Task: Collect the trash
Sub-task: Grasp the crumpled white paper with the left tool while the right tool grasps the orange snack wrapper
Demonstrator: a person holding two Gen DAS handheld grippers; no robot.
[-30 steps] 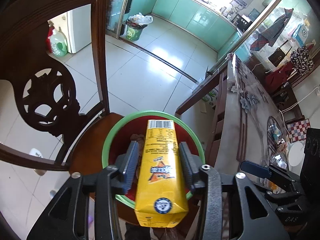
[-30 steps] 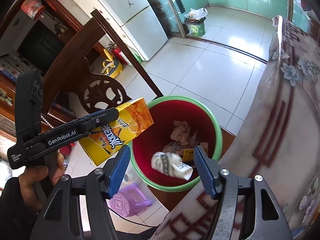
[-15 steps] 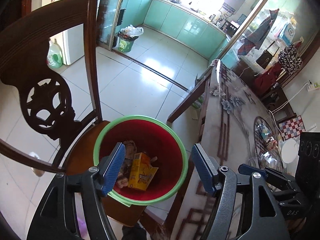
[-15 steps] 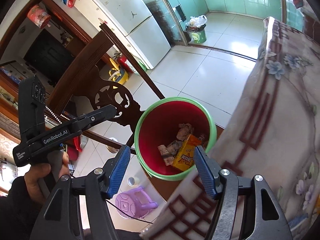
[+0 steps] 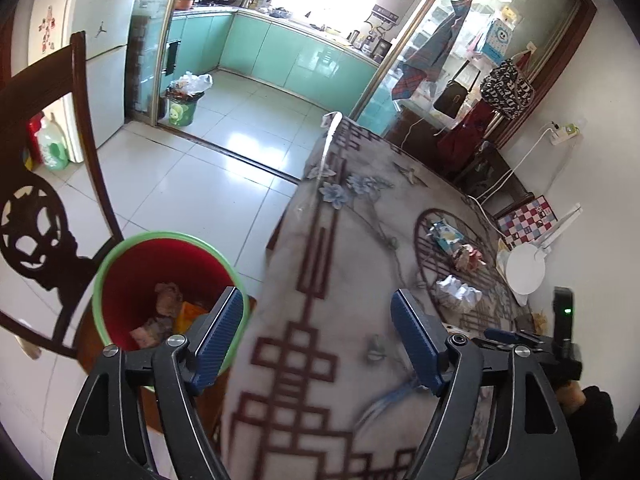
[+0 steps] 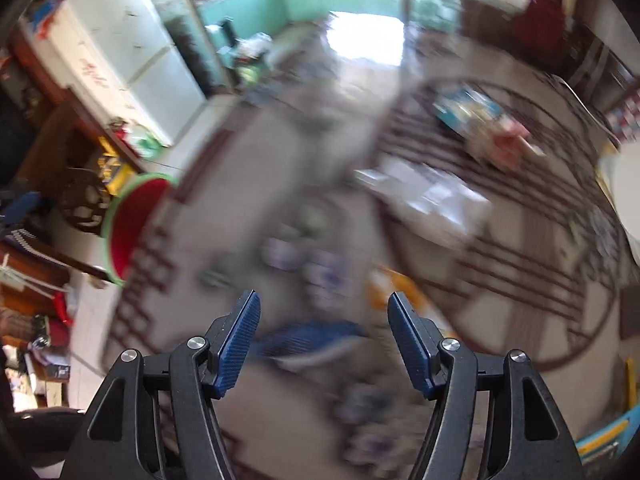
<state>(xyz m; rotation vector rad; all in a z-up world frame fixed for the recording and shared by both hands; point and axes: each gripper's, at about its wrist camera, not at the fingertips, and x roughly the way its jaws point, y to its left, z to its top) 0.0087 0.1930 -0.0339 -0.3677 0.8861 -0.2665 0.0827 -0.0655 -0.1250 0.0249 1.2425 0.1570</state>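
A red bin with a green rim point(image 5: 120, 248) stands on a chair seat left of the table and holds an orange carton point(image 5: 190, 314) and crumpled wrappers. It also shows in the blurred right wrist view point(image 6: 132, 224). My left gripper point(image 5: 318, 340) is open and empty over the table edge. My right gripper point(image 6: 324, 340) is open and empty above the table. On the table lie a crumpled white wrapper point(image 5: 458, 292), a red and tan wrapper point(image 5: 466, 258) and a blue packet point(image 5: 446, 236).
A dark wooden chair back point(image 5: 48, 200) rises left of the bin. A patterned cloth covers the table point(image 5: 320, 264). A white round lamp base point(image 5: 524, 270) stands at the table's right. A green kitchen bin point(image 5: 182, 108) stands far off.
The left gripper let the orange carton drop into the red bin, then opened and swung right over the table. The right gripper also swung right, from the bin toward the table's trash.
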